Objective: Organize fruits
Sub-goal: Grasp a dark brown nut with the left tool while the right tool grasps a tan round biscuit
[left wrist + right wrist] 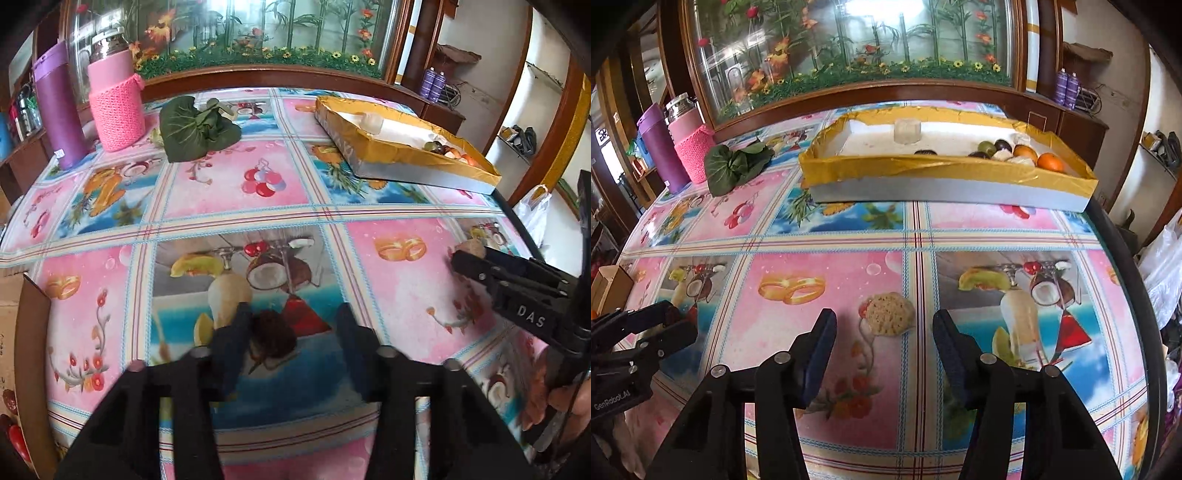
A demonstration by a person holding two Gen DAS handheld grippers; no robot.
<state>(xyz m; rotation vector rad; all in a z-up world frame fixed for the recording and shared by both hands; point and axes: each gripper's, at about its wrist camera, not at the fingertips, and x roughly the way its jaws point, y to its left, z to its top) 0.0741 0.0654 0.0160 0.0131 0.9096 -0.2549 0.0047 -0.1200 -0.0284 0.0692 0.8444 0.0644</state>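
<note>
In the left wrist view my left gripper (291, 317) is open over the table, with a dark brown fuzzy fruit (271, 338) lying between its fingers, close to the left finger. In the right wrist view my right gripper (884, 325) is open around a tan bumpy fruit (889, 314) that lies on the tablecloth. The right gripper also shows at the right edge of the left wrist view (469, 258), with the tan fruit (471, 248) at its tip. A yellow-edged tray (945, 168) at the back holds oranges, a green fruit and dark fruits at its right end (1015, 151).
A green leafy vegetable (733, 166) lies at the back left, next to a pink knit-covered jar (689, 147) and a purple flask (659, 147). A clear cup (907, 131) stands in the tray. A cardboard box (22, 369) is at the table's left edge. The table drops off at the right.
</note>
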